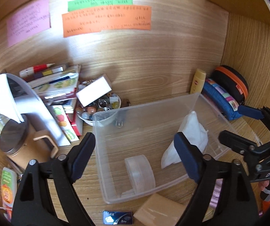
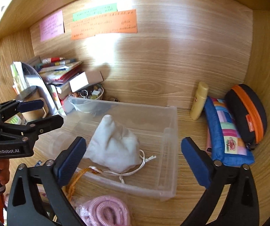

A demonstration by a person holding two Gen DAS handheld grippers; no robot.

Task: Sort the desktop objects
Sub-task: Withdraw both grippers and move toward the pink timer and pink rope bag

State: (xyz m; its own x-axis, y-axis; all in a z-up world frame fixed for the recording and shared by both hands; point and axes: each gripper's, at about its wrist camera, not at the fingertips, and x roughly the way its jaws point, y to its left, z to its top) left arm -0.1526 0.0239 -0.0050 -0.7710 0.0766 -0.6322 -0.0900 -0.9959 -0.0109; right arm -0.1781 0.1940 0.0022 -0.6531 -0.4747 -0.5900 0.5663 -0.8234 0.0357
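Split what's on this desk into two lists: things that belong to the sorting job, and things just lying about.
Part of the job:
clear plastic bin
white drawstring pouch, in the bin
tape roll, in the bin
pink cord coil
left hand-held gripper and right hand-held gripper, both open

Probably lying about:
sticky notes on the back wall
lidded mug
stacked books

The writing on the pink note (image 1: pixel 28 21), green note (image 1: pixel 100 2) and orange note (image 1: pixel 106 19) was too small to read. The left claw (image 1: pixel 135 151) covered part of the white pouch (image 1: pixel 188 137). At 6 o'clock the frame edge cut the pink cord (image 2: pixel 104 211).
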